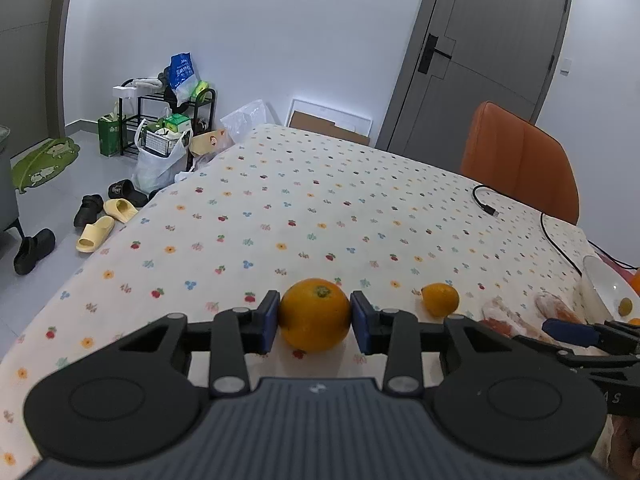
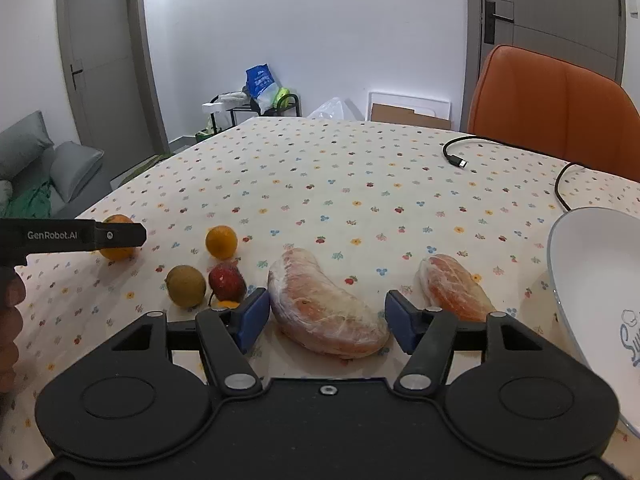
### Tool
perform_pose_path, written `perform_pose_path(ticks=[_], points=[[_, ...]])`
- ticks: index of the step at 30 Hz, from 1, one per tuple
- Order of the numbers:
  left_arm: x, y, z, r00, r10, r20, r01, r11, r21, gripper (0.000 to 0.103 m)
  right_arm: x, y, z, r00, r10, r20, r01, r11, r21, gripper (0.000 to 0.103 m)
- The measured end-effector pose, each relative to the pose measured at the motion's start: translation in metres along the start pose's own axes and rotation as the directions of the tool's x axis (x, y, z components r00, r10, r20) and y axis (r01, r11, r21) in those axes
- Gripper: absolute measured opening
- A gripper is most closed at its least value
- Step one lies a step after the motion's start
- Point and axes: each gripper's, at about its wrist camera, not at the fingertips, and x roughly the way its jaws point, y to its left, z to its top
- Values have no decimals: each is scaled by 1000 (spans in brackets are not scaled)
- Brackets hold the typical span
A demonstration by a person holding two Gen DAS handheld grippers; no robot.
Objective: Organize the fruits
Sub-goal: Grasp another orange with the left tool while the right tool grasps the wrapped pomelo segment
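Right wrist: "GenRobot.AI" on left tongs [image 2: 120,235] (gripping orange [image 2: 116,254]).

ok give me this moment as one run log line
left gripper: shut on orange | right gripper: open around wrapped fruit wedge | bowl: nothing seen in it

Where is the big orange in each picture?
Left wrist view: the big orange sits bottom centre, between the left gripper's blue pads.
Right wrist view: far left, the orange is partly hidden behind the left gripper.
Shared landmark: the smaller orange beside it.
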Motion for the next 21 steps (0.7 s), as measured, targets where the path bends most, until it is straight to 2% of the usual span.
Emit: perform_pose_path(ticks=[13,15,17,21], points=[[-20,-13,-4,1000,-14,10,13,1000,23,37,-29,-3,-19,1000,-9,11,9,1000,30,58],[-24,-18,-4,1000,-18,16,17,999,27,37,-38,-6,-19,999,7,34,-8,999,37,39],[-27,-24,-3,999,-24,24,23,999,36,37,-45,-8,-16,999,12,44,-14,999,43,33],[-32,-35,-6,999,-42,33,41,998,47,37,-47,-10,-16,999,31,28,-32,999,27,32]])
